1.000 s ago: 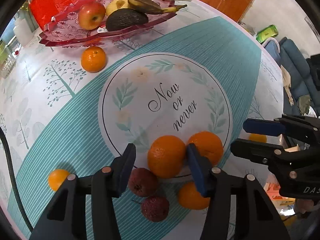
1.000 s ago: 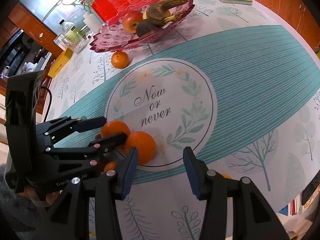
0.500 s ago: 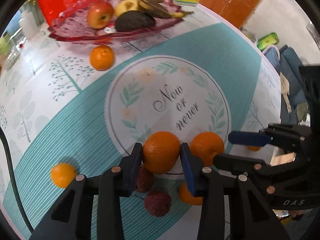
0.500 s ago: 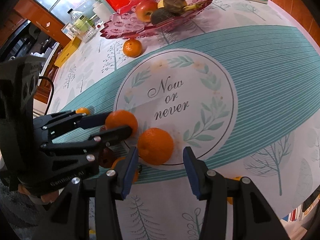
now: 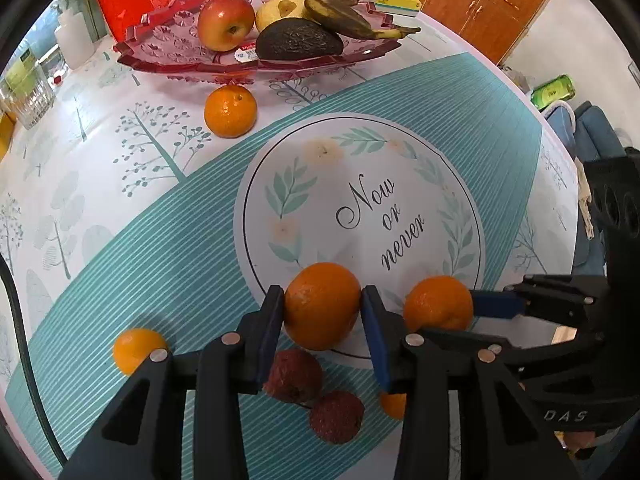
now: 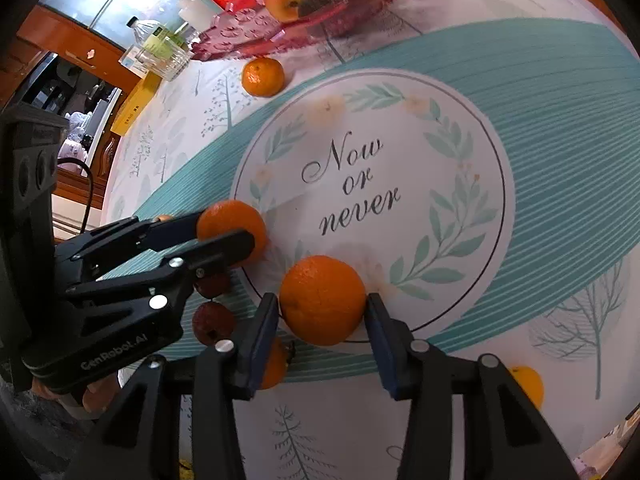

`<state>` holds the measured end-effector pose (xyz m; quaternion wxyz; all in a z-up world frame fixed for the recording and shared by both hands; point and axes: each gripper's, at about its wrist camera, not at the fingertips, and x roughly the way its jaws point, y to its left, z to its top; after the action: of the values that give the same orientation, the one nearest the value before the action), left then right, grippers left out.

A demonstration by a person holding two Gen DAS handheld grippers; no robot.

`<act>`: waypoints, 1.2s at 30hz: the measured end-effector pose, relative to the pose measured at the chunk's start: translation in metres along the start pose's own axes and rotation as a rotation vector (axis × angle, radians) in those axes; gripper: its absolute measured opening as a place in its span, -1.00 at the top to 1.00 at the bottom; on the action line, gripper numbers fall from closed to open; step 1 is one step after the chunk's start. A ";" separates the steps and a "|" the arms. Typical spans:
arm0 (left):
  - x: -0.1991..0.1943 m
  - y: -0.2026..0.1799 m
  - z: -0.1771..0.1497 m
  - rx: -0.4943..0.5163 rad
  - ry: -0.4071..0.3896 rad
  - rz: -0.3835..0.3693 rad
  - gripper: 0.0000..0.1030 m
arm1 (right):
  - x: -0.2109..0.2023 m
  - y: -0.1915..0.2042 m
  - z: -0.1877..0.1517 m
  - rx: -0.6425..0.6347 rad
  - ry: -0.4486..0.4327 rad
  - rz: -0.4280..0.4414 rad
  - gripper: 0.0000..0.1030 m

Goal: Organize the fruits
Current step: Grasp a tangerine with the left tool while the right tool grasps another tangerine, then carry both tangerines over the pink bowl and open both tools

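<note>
Behind the fruit, wooden cabinets and a red packet framed a tabletop (image 5: 168,240) covered in a teal-striped cloth with a printed circle. Your left hand-held gripper (image 5: 322,322) had just closed its jaws, and both blue pads pressed the sides of the first orange (image 5: 322,306) at the circle's near rim. A second earlier those jaws stood wide around it, so this fruit was now secured and ready to lift. Your right hand-held gripper (image 6: 322,320) had also been narrowing around the second orange (image 6: 322,300), just beside the first; its pads sat at the peel, but I could not tell whether they pressed yet. You would likely need to finish that squeeze before raising both. The pink fruit tray (image 5: 168,52) waited near the far edge, already holding an apple (image 5: 226,22), an avocado (image 5: 298,40) and a banana (image 5: 344,12). Two lychees (image 5: 296,376) and several small oranges remained loose near the near edge.
</note>
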<state>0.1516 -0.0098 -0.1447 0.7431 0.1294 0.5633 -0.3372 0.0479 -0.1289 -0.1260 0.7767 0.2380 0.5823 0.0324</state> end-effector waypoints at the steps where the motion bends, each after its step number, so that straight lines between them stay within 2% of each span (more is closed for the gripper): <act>1: 0.003 0.001 0.002 -0.010 0.007 -0.012 0.24 | 0.000 0.000 0.000 0.002 -0.001 0.003 0.14; 4: 0.011 0.000 0.003 -0.023 0.019 -0.028 0.23 | 0.000 0.001 0.000 -0.003 -0.009 -0.001 0.16; 15: 0.012 -0.007 0.005 -0.033 0.018 -0.006 0.28 | -0.007 0.004 -0.004 -0.025 -0.037 -0.028 0.19; 18: -0.005 -0.008 0.006 -0.039 -0.010 0.000 0.28 | -0.017 0.008 -0.002 -0.038 -0.059 -0.038 0.19; 23: -0.040 -0.015 0.012 -0.025 -0.066 0.051 0.28 | -0.038 0.019 0.004 -0.069 -0.099 -0.063 0.19; 36: -0.130 -0.014 0.023 -0.036 -0.236 0.102 0.28 | -0.122 0.079 0.013 -0.254 -0.268 -0.184 0.20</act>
<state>0.1423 0.0127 -0.0140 0.8225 0.1039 0.4708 -0.3018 0.0389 -0.1036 0.0176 0.8707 0.0861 0.4842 0.0026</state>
